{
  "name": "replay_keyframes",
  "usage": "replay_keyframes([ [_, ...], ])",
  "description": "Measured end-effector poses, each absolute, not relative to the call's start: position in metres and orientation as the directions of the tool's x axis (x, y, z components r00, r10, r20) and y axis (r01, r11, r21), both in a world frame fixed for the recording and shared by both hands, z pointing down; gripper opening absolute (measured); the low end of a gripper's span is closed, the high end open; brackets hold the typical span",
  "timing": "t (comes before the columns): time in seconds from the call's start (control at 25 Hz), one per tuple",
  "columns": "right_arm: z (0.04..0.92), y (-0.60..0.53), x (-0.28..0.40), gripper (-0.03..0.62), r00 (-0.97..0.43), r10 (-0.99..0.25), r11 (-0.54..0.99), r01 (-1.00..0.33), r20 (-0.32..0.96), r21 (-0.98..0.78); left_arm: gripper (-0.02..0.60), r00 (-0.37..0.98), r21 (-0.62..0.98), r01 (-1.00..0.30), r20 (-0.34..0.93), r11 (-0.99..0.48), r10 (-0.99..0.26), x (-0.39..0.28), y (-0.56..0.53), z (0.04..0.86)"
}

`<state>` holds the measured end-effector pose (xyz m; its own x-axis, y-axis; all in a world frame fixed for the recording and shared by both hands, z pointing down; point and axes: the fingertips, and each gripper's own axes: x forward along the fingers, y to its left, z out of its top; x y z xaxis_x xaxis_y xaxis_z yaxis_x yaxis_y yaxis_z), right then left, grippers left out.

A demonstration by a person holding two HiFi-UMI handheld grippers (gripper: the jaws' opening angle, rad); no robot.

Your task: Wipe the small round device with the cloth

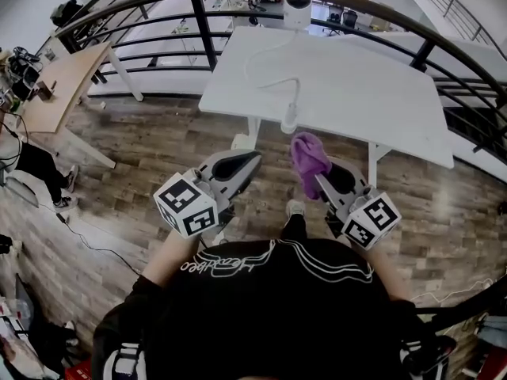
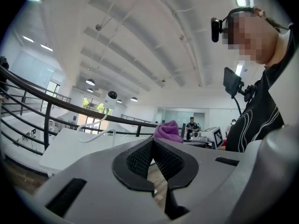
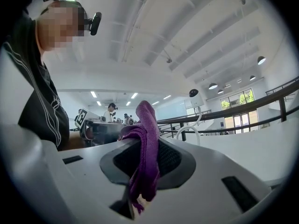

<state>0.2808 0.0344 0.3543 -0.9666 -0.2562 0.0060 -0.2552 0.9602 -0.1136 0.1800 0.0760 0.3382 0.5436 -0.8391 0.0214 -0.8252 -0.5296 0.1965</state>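
Wooden flooring and a dark railing are seen around a white table in the head view. At the table's far edge the small round device is stood, with a white cable trailing from it. Only the gripper views settle the jaws. Those of the left gripper are shown pressed together with nothing between them, while a purple cloth is pinched in the right gripper. Both are held short of the table, well apart from the device.
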Motion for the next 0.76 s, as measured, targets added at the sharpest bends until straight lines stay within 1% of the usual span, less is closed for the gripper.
replay_keyframes([
  [0.24, 0.374, 0.047, 0.288, 0.072, -0.963, -0.268, 0.956, -0.267, 0.008, -0.12, 0.009, 0.542, 0.189, -0.828, 0.033, -0.527, -0.84, 0.185, 0.083, 0.36],
  [0.44, 0.374, 0.048, 0.28, 0.072, -0.964, -0.266, 0.958, -0.266, 0.014, -0.109, 0.009, 0.55, 0.192, -0.822, 0.021, -0.537, -0.835, 0.177, 0.082, 0.364],
  [0.76, 0.366, 0.062, 0.295, 0.072, -0.963, -0.271, 0.954, -0.269, 0.008, -0.132, 0.009, 0.565, 0.232, -0.802, 0.001, -0.55, -0.825, 0.188, 0.096, 0.356],
])
